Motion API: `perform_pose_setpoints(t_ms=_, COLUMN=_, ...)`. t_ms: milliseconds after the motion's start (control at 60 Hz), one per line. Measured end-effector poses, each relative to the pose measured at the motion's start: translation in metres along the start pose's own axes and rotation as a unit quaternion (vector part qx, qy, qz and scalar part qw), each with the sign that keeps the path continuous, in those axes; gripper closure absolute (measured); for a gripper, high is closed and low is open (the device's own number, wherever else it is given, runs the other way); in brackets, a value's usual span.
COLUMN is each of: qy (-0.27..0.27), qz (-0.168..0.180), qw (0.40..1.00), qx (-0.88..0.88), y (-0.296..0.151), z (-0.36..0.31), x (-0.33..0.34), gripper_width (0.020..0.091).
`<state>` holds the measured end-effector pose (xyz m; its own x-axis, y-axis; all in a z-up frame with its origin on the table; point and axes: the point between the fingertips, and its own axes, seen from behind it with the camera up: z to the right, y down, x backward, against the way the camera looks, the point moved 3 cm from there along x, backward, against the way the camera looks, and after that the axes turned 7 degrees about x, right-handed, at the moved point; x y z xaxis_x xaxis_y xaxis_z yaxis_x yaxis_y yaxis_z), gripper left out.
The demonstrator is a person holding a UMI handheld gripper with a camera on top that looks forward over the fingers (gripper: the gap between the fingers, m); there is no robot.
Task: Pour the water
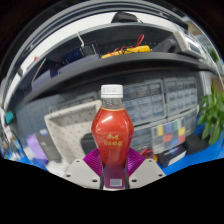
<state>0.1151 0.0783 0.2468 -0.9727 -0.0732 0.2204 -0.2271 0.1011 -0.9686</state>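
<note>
Between the fingers of the gripper [113, 172] stands a bottle [112, 135] of red liquid, pinched at its lower body by both pads. Its long axis runs vertical, white cap [112, 92] pointing up, before grey shelves [120, 72].

Shelves: dark shelving unit [120, 75] well beyond the fingers, yellow stuff [128, 50] on the upper level
Drawers: small grey parts drawers [150, 100] under that
Chair: white mesh chair [68, 128] off to one side
Plant: green leaves [213, 112] opposite
</note>
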Motion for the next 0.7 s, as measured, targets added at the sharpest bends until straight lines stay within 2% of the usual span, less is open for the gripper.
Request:
perform_pose_setpoints(t_ms=150, qy=0.063, qz=0.009, qw=0.994, qx=0.085, y=0.030, z=0.071, x=-0.005, gripper_width=0.0819)
perform_pose_setpoints(t_ms=267, qy=0.087, qz=-0.010, qw=0.992, qx=0.088, y=0.069, z=0.112, x=-0.014, gripper_width=0.0821)
perform_pose_setpoints(t_ms=350, qy=0.091, qz=-0.035, qw=0.991, qx=0.089, y=0.097, z=0.130, x=-0.020, gripper_width=0.0822)
perform_pose_setpoints(t_ms=500, qy=0.081, qz=-0.053, qw=0.993, qx=0.074, y=0.143, z=0.141, x=-0.028, gripper_width=0.0828)
perform_pose_setpoints(t_ms=517, qy=0.079, qz=-0.035, qw=0.993, qx=0.076, y=0.140, z=0.140, x=-0.029, gripper_width=0.0802)
perform_pose_setpoints(t_ms=533, qy=0.080, qz=-0.028, qw=0.993, qx=0.079, y=0.140, z=0.140, x=-0.030, gripper_width=0.0807)
perform_pose_setpoints(t_ms=667, qy=0.080, qz=-0.017, qw=0.992, qx=0.093, y=0.143, z=0.136, x=-0.024, gripper_width=0.0805)
perform_pose_setpoints(t_ms=683, qy=0.081, qz=-0.016, qw=0.992, qx=0.094, y=0.143, z=0.136, x=-0.024, gripper_width=0.0733)
perform_pose_setpoints(t_ms=700, qy=0.081, qz=-0.016, qw=0.992, qx=0.094, y=0.143, z=0.136, x=-0.023, gripper_width=0.0773)
